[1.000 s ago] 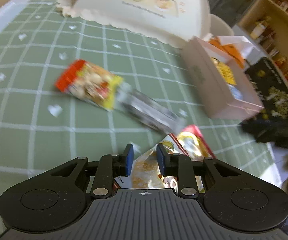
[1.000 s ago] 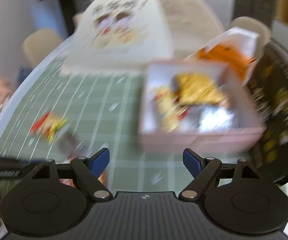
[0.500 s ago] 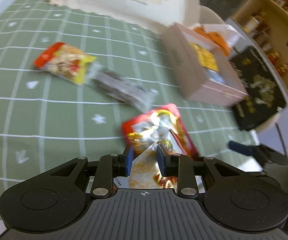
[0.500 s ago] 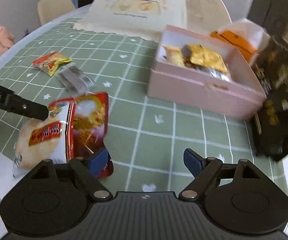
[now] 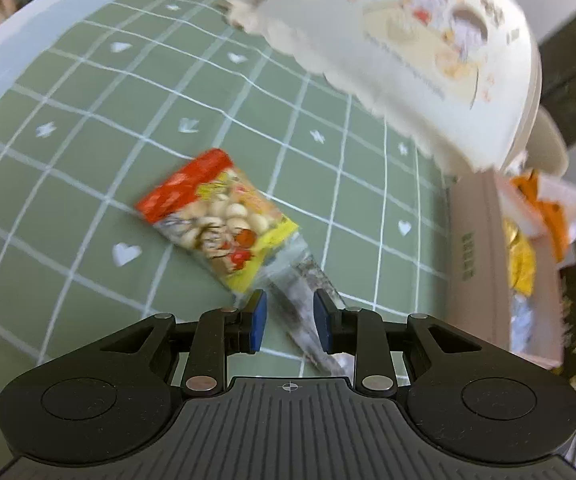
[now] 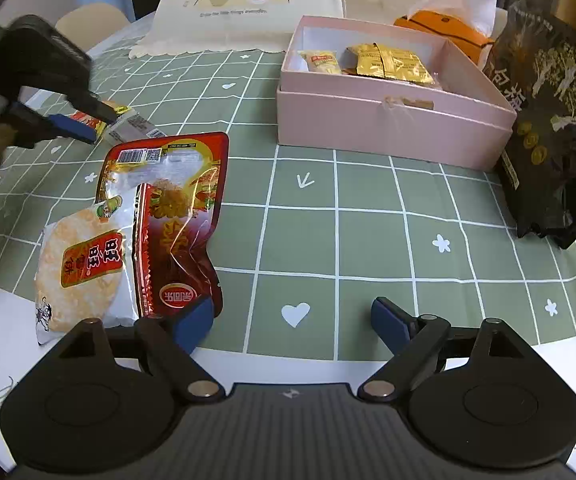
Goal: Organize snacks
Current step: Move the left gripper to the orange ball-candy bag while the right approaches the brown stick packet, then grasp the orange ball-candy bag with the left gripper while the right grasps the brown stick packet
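A rice cracker packet (image 6: 80,268) and a red foil packet (image 6: 180,216) lie side by side near the table's front edge. My right gripper (image 6: 291,312) hovers low just right of them. Its jaws are opening and nothing is between them; its left pad sits at the red packet's bottom corner. Farther left, a red-and-yellow nut packet (image 5: 216,216) and a silver packet (image 5: 301,312) lie end to end. My left gripper (image 5: 289,322) hangs over the silver packet, narrowly open, pads apart and not pressing on it. The left gripper (image 6: 88,122) also shows in the right wrist view.
An open pink box (image 6: 387,120) with gold packets (image 6: 387,62) stands at the back right. A black bag (image 6: 555,120) leans beside it, an orange tissue holder (image 6: 443,24) sits behind, and a cream cartoon cloth (image 6: 244,4) covers the far end. The white table rim (image 6: 319,364) runs along the front.
My left gripper let go of the rice cracker packet, which now lies beside the red packet, and swung over to the silver packet. My right gripper sank toward the front edge and widened.
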Motion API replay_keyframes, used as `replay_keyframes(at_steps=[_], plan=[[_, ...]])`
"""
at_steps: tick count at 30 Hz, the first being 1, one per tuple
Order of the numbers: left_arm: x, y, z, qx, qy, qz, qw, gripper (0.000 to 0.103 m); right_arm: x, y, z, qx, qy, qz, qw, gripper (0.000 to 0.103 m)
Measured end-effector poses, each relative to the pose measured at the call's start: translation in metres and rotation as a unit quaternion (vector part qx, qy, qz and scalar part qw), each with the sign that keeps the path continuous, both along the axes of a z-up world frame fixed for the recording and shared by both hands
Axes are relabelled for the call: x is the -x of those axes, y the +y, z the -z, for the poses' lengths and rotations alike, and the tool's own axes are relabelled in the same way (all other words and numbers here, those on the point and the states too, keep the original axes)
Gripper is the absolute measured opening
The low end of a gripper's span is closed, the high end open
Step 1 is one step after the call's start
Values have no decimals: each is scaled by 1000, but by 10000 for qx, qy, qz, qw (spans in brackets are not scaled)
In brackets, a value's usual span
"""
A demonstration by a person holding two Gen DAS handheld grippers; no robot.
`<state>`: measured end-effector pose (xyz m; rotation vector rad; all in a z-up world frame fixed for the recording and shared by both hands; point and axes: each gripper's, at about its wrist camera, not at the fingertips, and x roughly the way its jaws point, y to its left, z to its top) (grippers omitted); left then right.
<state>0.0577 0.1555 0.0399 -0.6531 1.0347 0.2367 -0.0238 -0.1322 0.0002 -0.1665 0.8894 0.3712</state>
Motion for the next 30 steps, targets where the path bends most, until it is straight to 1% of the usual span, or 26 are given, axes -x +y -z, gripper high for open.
replay_keyframes(at_steps=[1, 2, 4, 5, 7, 8, 9, 11, 13, 15, 16, 17, 20, 22, 26, 28, 30], plan=[[-5, -6, 1, -117, 52, 141, 9998, 30, 0, -1, -2, -21, 17, 9, 10000, 87], [-10, -14, 0, -342, -7, 307, 9989, 31, 1, -1, -4, -54, -3, 15, 10000, 87], [-18, -27, -2, -701, -36, 674, 9953, 32, 3, -1, -10, -80, -108, 18, 9999, 87], [-19, -32, -3, -782, -80, 820, 9935, 32, 5, -1, -14, -66, -201, -4, 9998, 87], [-21, -37, -8, -742, -174, 1182, 9901, 33, 8, 2, -19, -2, -362, -88, 9993, 87], [-19, -35, -12, -748, -274, 1288, 9885, 34, 8, 3, -20, 36, -419, -142, 9990, 87], [-16, -32, -18, -866, -402, 1336, 9864, 35, 10, 4, -22, 76, -465, -194, 9987, 87], [-11, -19, -29, -1214, -656, 1289, 9820, 35, 9, 8, -22, 115, -486, -273, 9984, 87], [-11, 4, -35, -1399, -804, 1032, 9815, 34, 5, 13, -22, 107, -445, -314, 9985, 87], [-14, 31, -32, -1439, -752, 694, 9843, 34, 0, 20, -24, 62, -408, -394, 9984, 87], [-17, 42, -27, -1483, -715, 617, 9844, 34, -2, 26, -27, 23, -408, -476, 9980, 87], [-20, 47, -22, -1530, -675, 670, 9836, 34, -5, 31, -30, -9, -428, -553, 9976, 87], [-26, 46, -4, -1459, -551, 1219, 9802, 34, -16, 48, -44, -130, -517, -767, 9956, 87], [-15, 43, -5, -1397, -624, 1408, 9782, 34, -28, 60, -50, -208, -514, -870, 9947, 87], [25, 40, -5, -844, -559, 1500, 9835, 34, -59, 92, -51, -214, -344, -1028, 9939, 87], [42, 39, -5, -706, -517, 1570, 9837, 34, -73, 109, -45, -187, -292, -1074, 9936, 87], [58, 38, -7, -665, -491, 1533, 9847, 34, -87, 128, -37, -135, -188, -1134, 9933, 86]])
